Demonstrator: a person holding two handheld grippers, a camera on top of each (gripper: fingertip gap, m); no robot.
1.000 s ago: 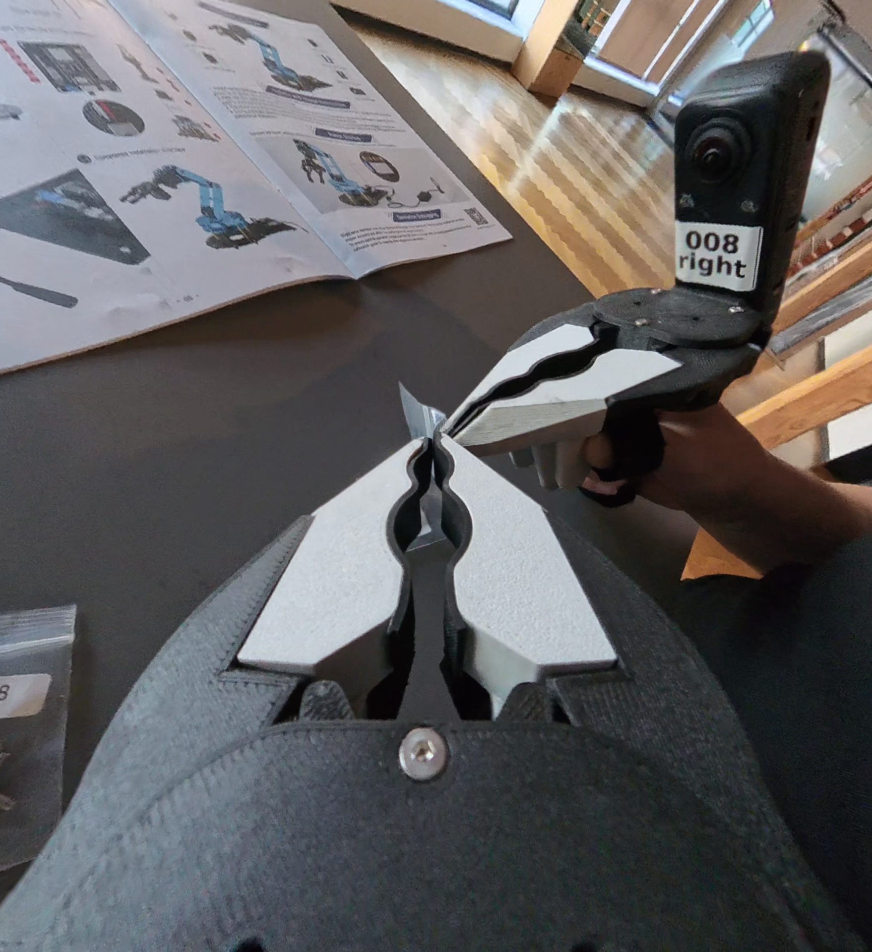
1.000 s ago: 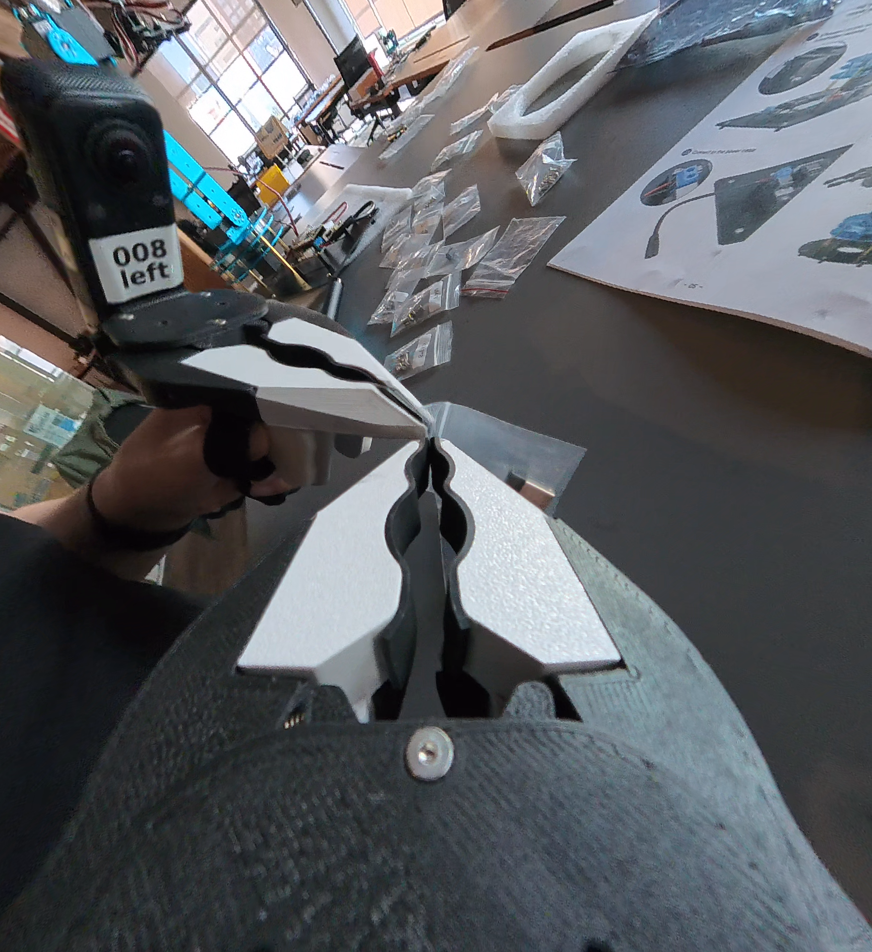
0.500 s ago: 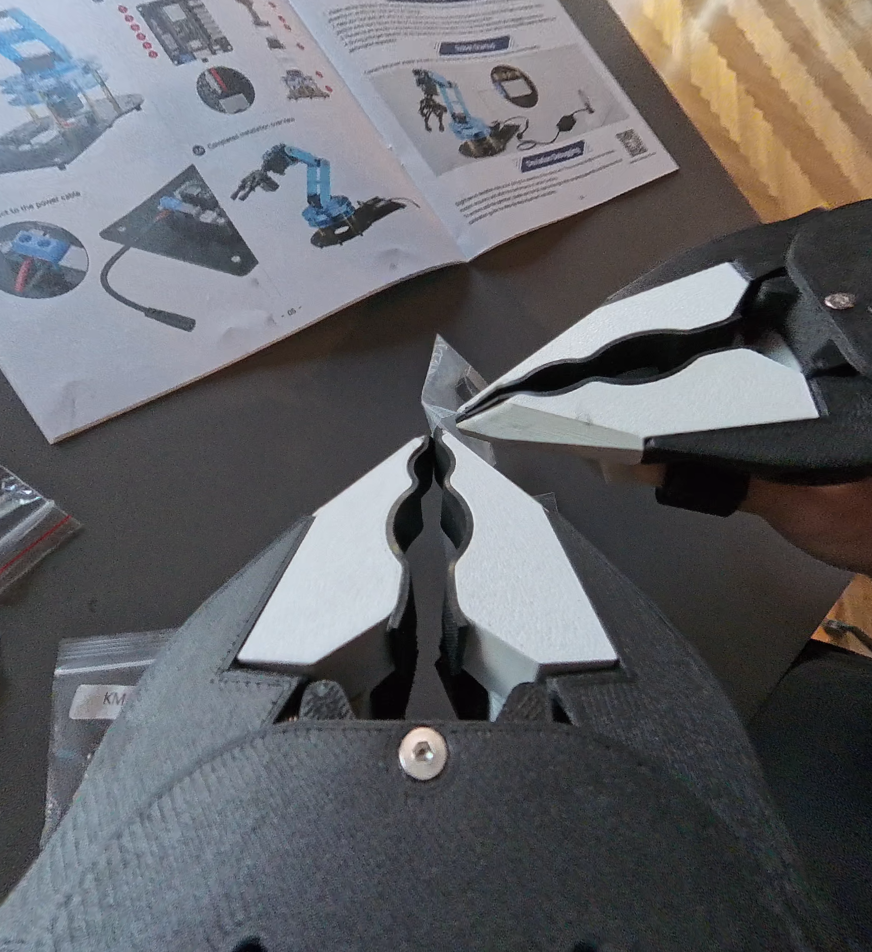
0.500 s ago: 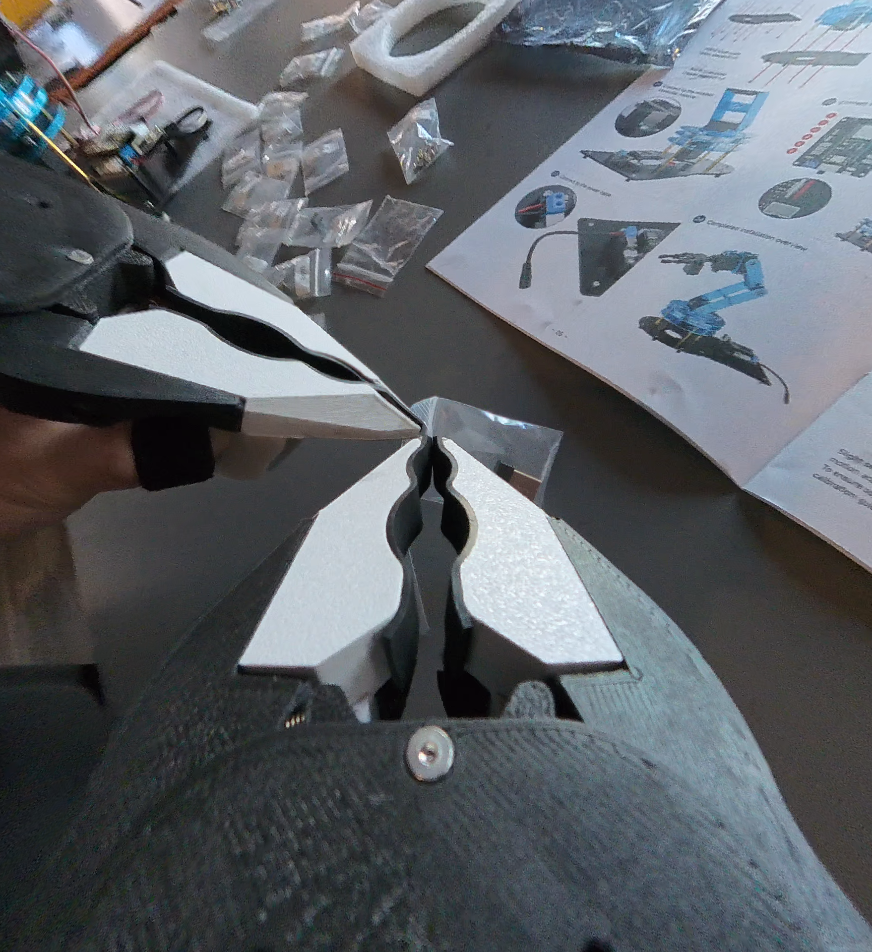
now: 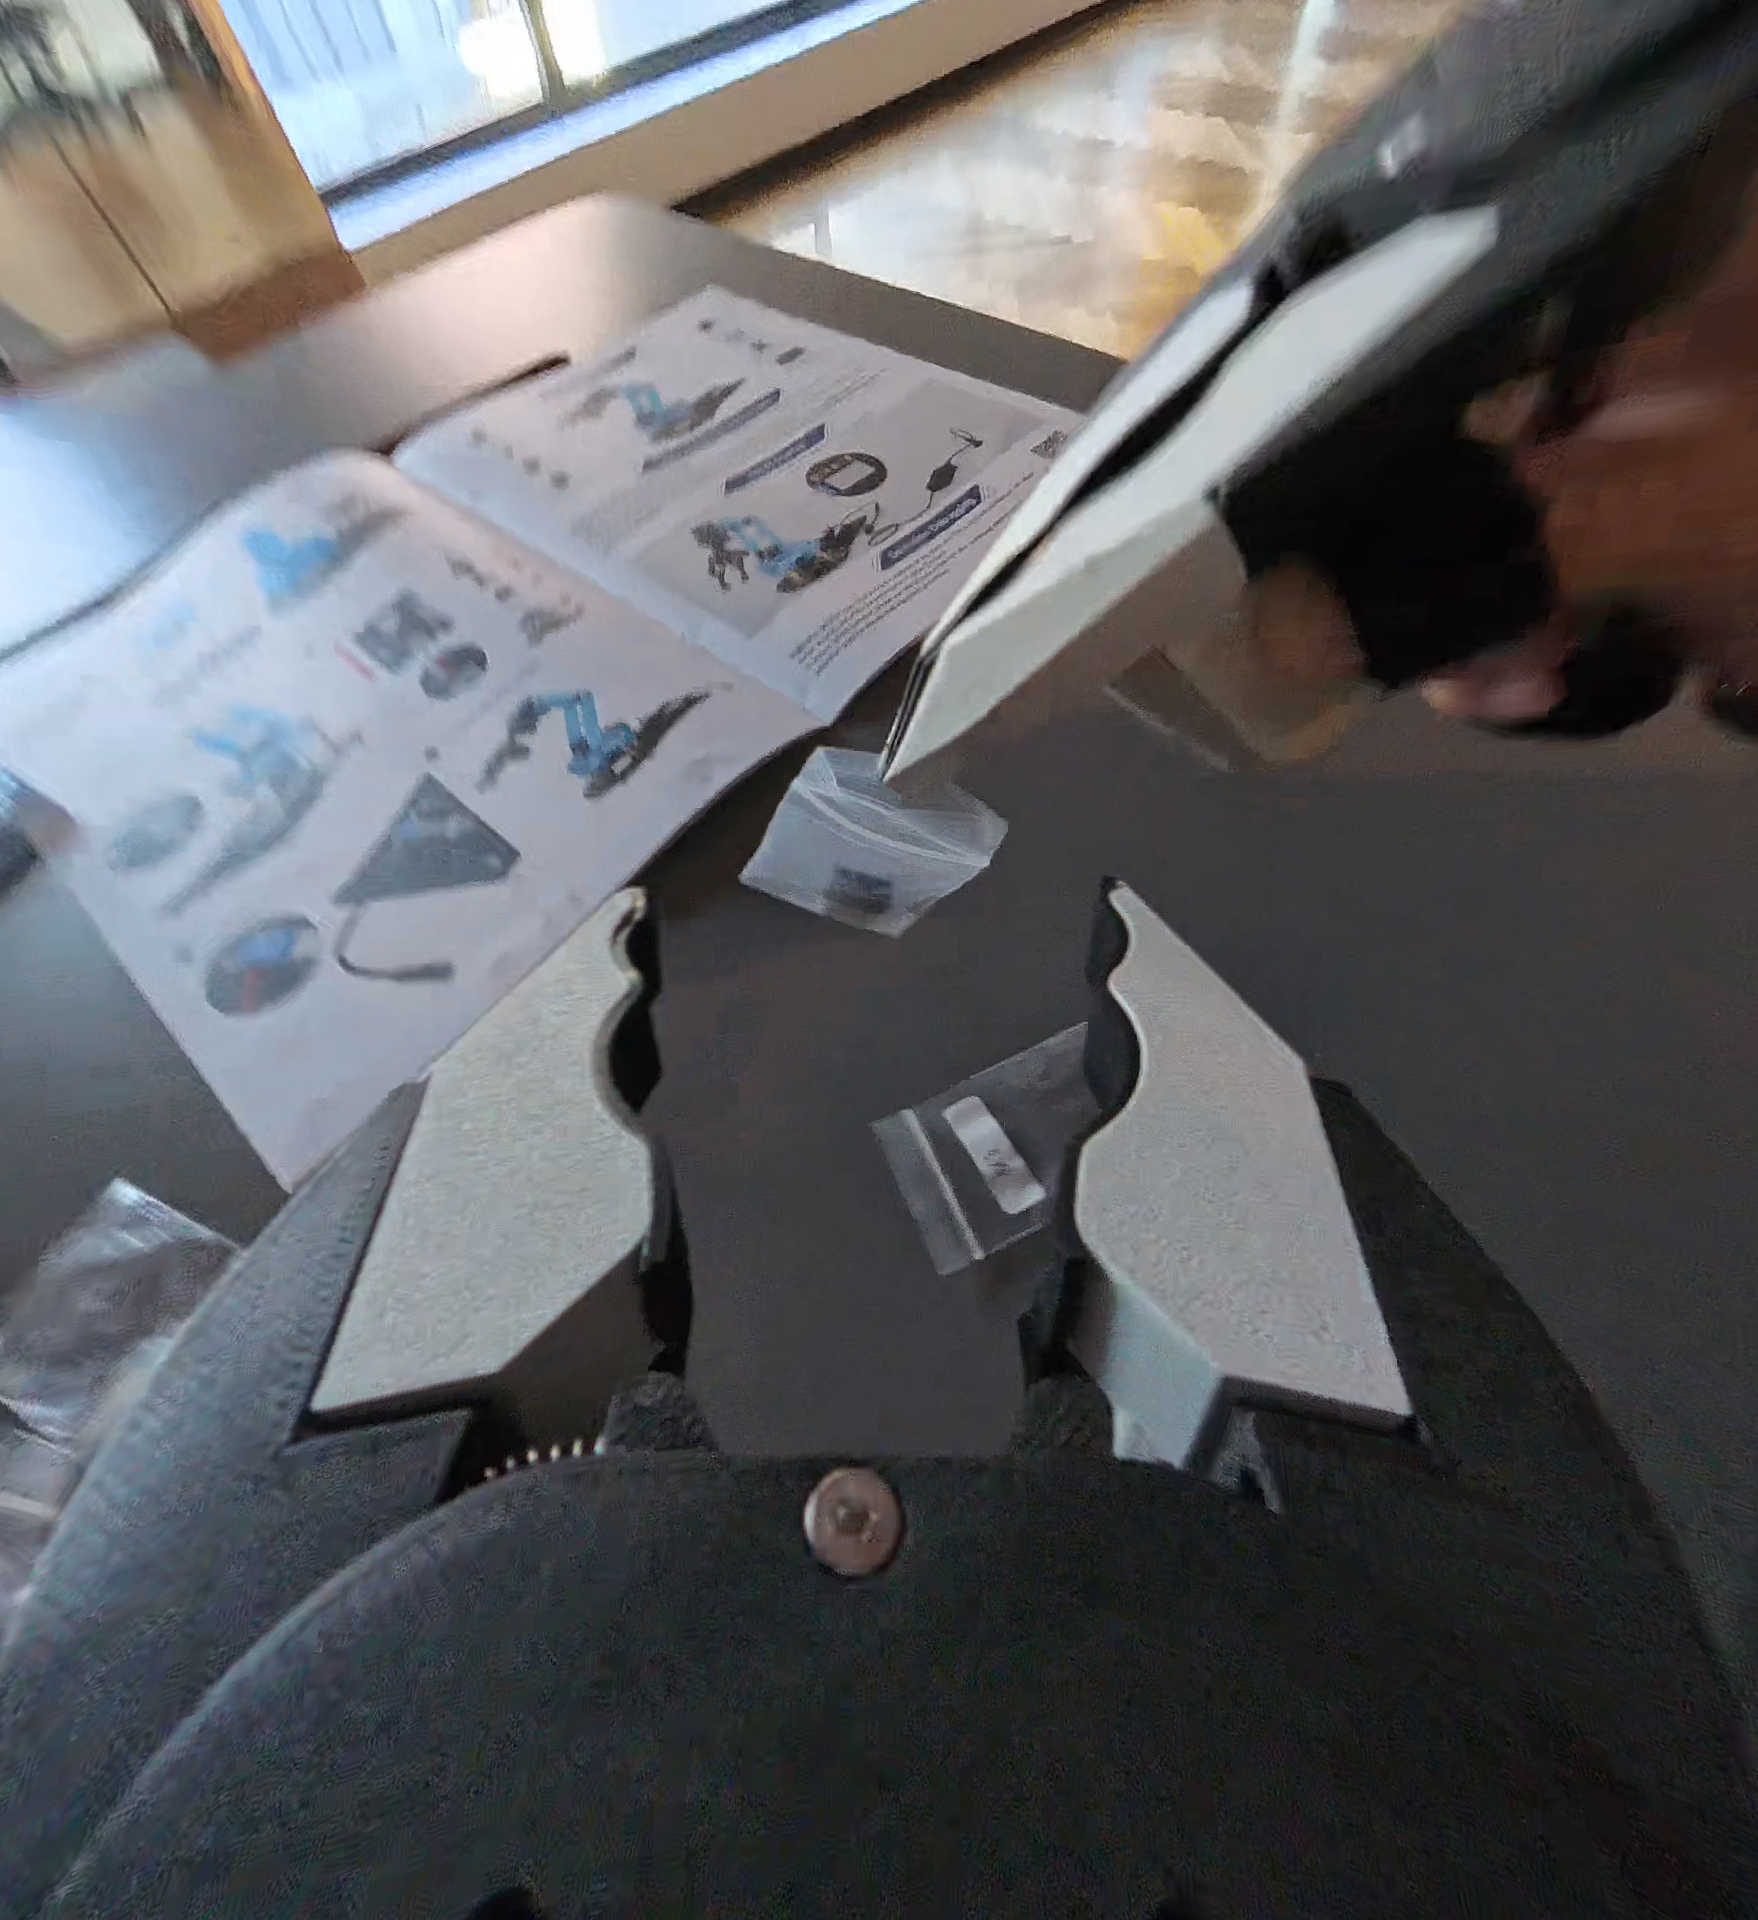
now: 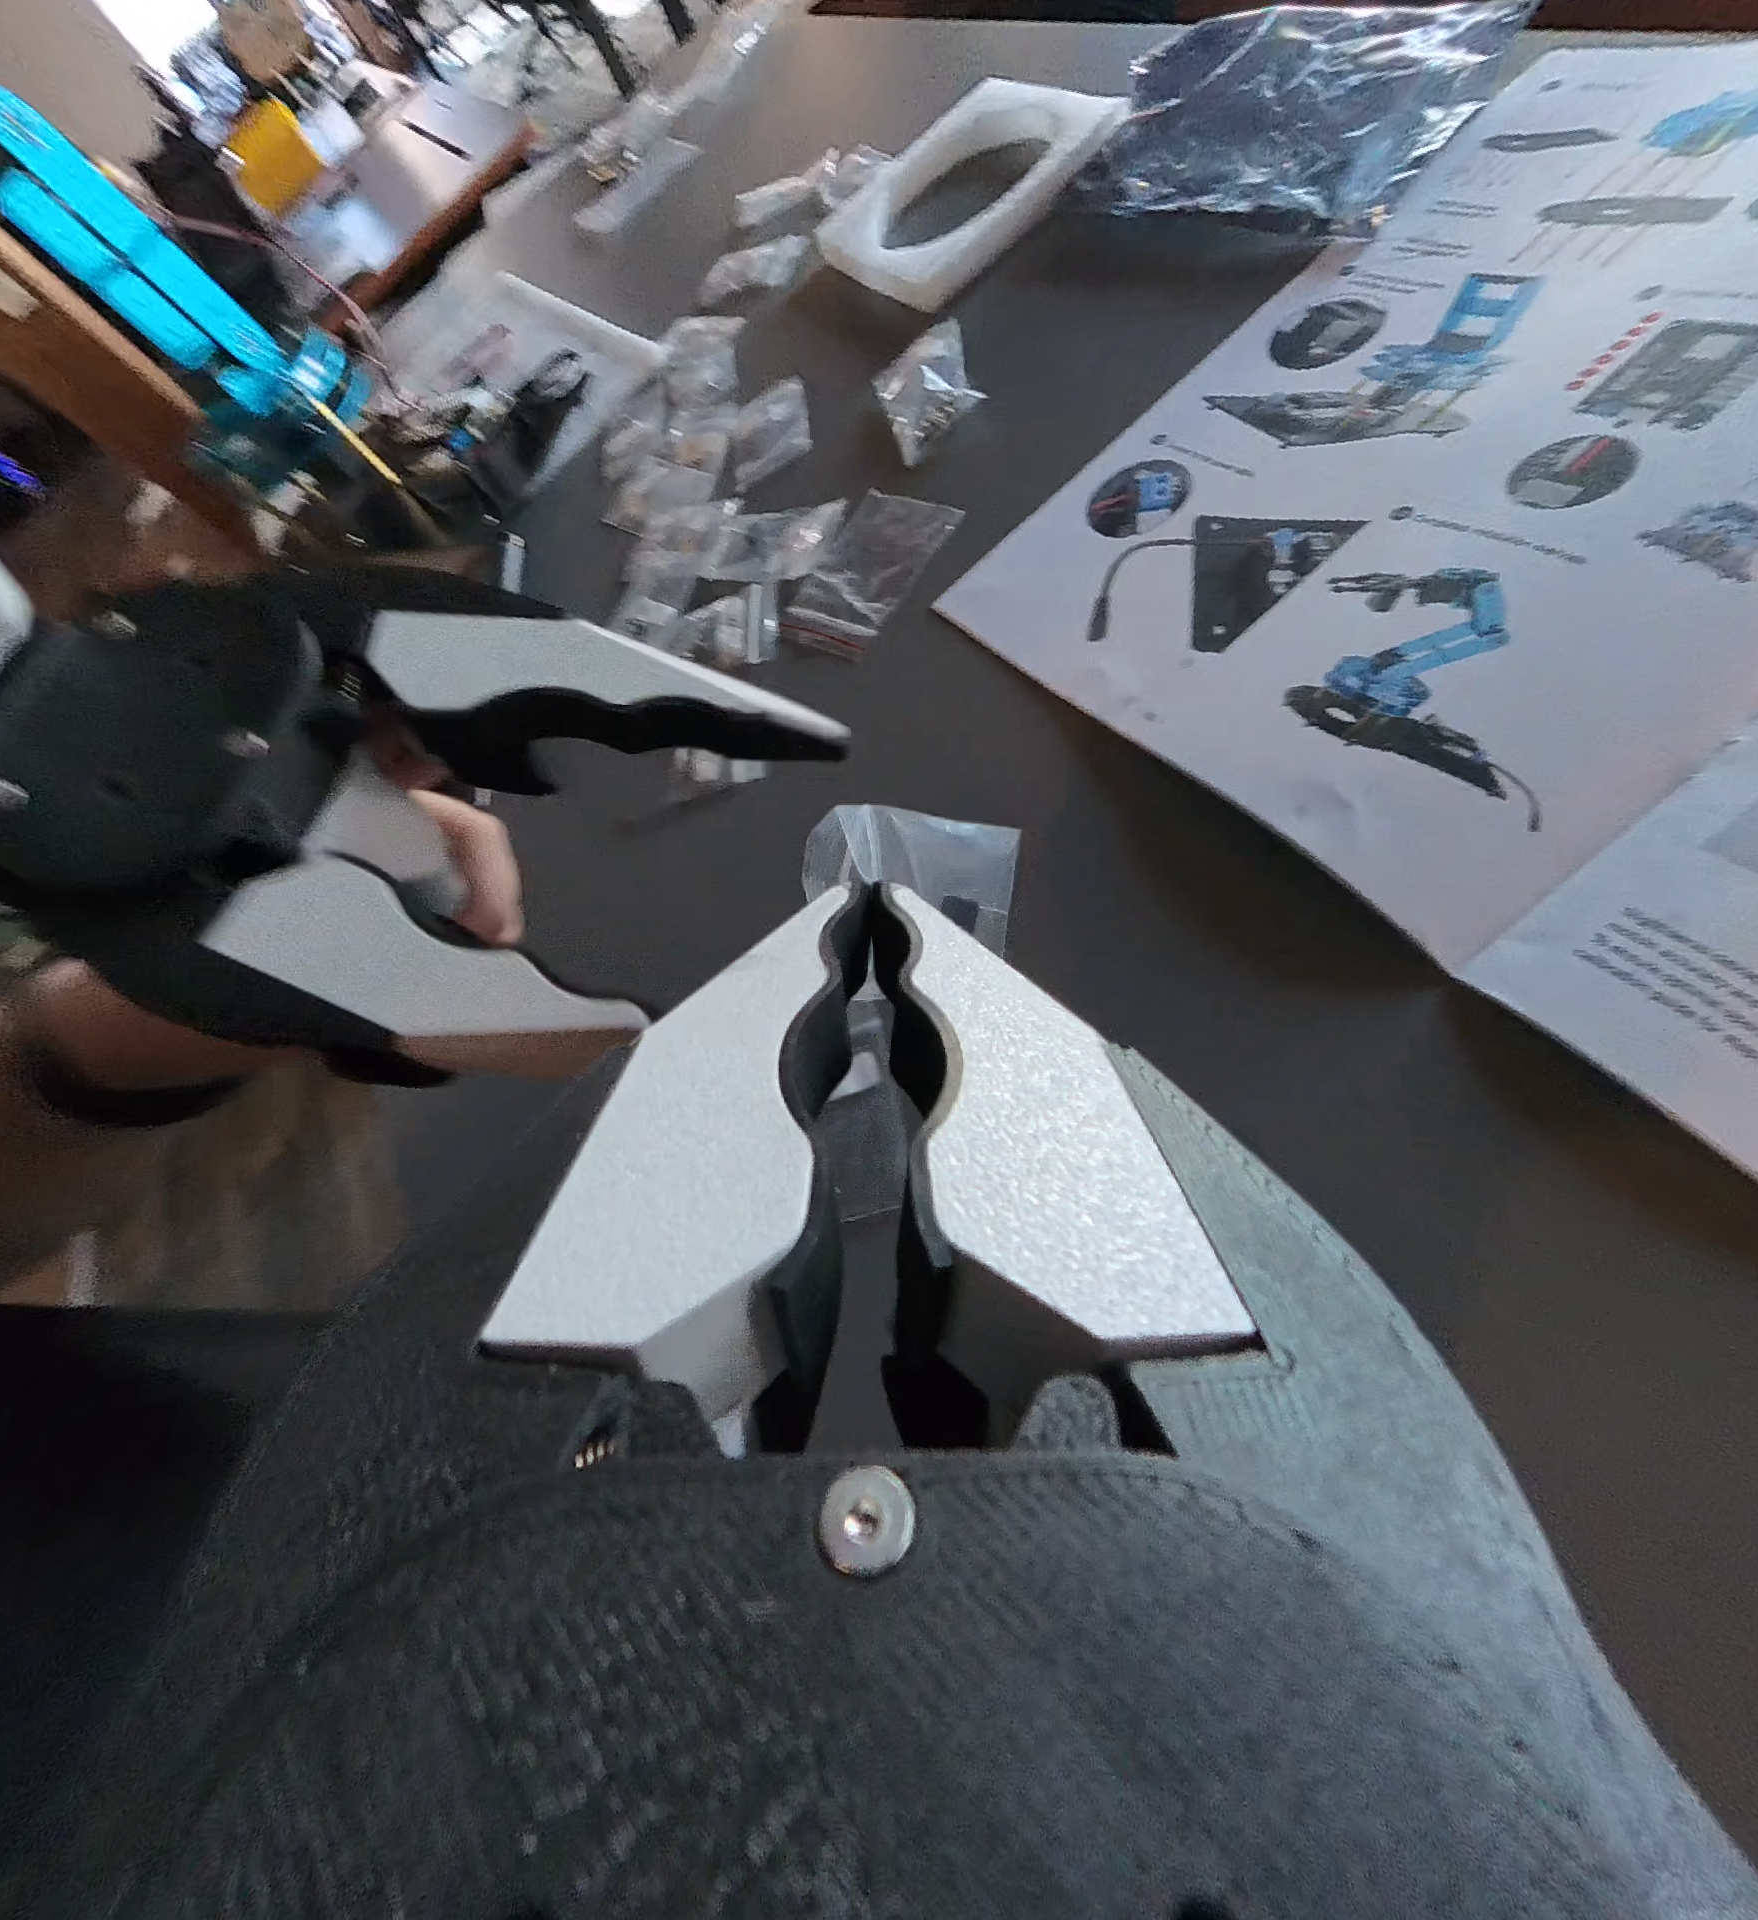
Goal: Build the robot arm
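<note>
We see a small clear plastic bag (image 5: 870,847) pinched by its top edge in the closed tips of the right gripper (image 6: 873,894). It hangs just above the dark table (image 5: 1374,987), or perhaps brushes it; we cannot tell which. Something small and dark sits in its lower corner. We judge the bag very light, limp and a little slick, so a grip on the stiff sealed strip at the top looks safer than one on the loose film, and the contents will likely slide to whichever corner hangs lowest.

Our left gripper (image 5: 875,925) has its jaws spread wide and holds nothing; it sits just short of the bag. Between its fingers, flat on the table, lies a second small bag (image 5: 979,1153) with a white label, partly hidden by the right-hand finger.

Beyond the held bag an open instruction booklet (image 5: 418,727) lies flat, showing pictures of a blue arm. Farther off, in the right wrist view, many more small bags (image 6: 750,499) are scattered, with a white foam frame (image 6: 958,197) and a crumpled foil bag (image 6: 1301,114) behind them.
</note>
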